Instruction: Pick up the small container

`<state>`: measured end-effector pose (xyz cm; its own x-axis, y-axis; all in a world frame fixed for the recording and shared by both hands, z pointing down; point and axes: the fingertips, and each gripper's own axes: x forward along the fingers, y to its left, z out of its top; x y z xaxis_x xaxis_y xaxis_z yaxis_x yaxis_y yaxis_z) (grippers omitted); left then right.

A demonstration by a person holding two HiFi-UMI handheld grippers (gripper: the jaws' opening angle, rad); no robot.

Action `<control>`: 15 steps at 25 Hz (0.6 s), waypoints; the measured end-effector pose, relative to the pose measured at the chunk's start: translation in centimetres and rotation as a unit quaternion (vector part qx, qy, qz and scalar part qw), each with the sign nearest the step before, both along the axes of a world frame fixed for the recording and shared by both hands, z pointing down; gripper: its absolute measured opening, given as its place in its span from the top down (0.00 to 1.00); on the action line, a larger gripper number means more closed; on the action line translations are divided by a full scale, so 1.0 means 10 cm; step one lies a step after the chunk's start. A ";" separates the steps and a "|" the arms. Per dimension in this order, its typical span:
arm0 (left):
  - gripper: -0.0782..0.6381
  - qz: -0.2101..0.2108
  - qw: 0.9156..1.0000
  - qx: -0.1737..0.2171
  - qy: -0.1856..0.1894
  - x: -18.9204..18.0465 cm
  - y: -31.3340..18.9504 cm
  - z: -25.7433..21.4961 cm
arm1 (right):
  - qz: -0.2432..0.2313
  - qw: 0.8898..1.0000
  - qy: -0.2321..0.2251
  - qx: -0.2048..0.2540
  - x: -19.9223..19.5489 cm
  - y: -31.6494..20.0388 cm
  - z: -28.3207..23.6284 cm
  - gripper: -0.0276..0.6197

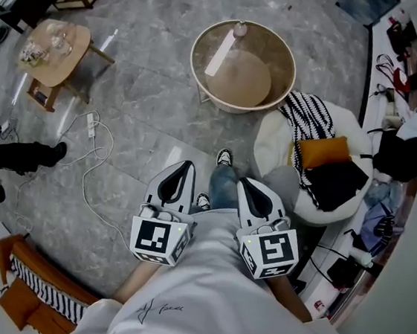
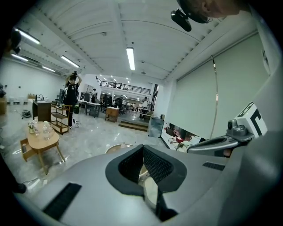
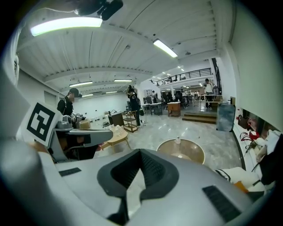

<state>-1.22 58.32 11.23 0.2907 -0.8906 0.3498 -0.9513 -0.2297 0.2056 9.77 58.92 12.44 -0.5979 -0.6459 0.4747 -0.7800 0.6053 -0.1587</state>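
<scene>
One small container (image 1: 240,29) sits at far rim of round glass table (image 1: 194,52), well ahead of both grippers. White strip (image 1: 220,54) lies on same tabletop, apart from container. Left gripper (image 1: 186,166) and right gripper (image 1: 245,183) side by side, flanking person's shoe (image 1: 225,157). Fingers of each pressed together, nothing between them. White beanbag (image 1: 278,144) just right of table.

L claw (image 1: 183,168) closed, empty | R claw (image 1: 250,184) closed, empty | both angled down
</scene>
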 end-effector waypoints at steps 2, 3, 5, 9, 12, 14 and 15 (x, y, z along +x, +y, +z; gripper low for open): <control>0.87 0.001 1.000 -0.003 -0.004 0.00 -0.15 0.01 | 0.001 1.000 -0.002 -0.003 0.00 -0.17 0.01 0.93; 0.87 0.001 1.000 -0.004 -0.006 0.01 -0.23 0.02 | 0.002 1.000 -0.003 -0.005 0.01 -0.25 0.01 0.93; 0.87 0.003 1.000 -0.008 -0.009 0.03 -0.38 0.04 | 0.003 1.000 -0.005 -0.009 0.02 -0.41 0.01 0.93; 0.87 0.002 1.000 -0.012 -0.015 0.05 -0.65 0.06 | 0.001 1.000 -0.010 -0.017 0.04 -0.70 0.03 0.93; 0.87 0.001 1.000 -0.011 -0.020 0.06 -0.85 0.05 | -0.001 1.000 -0.014 -0.021 0.04 -0.91 0.04 0.93; 0.87 0.000 1.000 -0.012 -0.023 0.07 -0.96 0.05 | -0.002 1.000 -0.018 -0.023 0.05 -1.05 0.04 0.93; 0.87 -0.002 1.000 -0.012 -0.025 0.07 -1.02 0.05 | -0.004 1.000 -0.020 -0.023 0.06 -1.11 0.04 0.93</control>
<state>-0.48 48.10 11.74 0.2697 -0.8826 0.3851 -0.9611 -0.2222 0.1639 10.33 47.82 12.81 -0.6219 -0.6195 0.4791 -0.7678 0.6027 -0.2173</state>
